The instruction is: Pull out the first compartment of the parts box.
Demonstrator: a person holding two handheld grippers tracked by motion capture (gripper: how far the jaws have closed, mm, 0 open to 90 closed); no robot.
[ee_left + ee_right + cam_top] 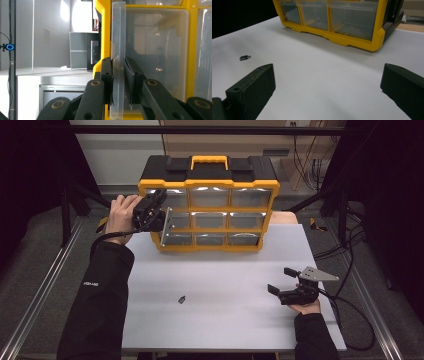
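Two jaws of the left gripper (119,82) pinch the clear front lip of a drawer (117,50) at the left column of the yellow organizer (209,210), so pull straight outward, while the right gripper (327,92) idles spread over the counter (225,290) near a small dark part (182,299), nothing blocking.

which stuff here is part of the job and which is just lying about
In the job:
- left tongs, shut on the clear drawer front
- yellow drawer organiser
- small dark part on the table, likely bound for a drawer
- right tongs, open

Lying about:
- cables beside the table
- white table
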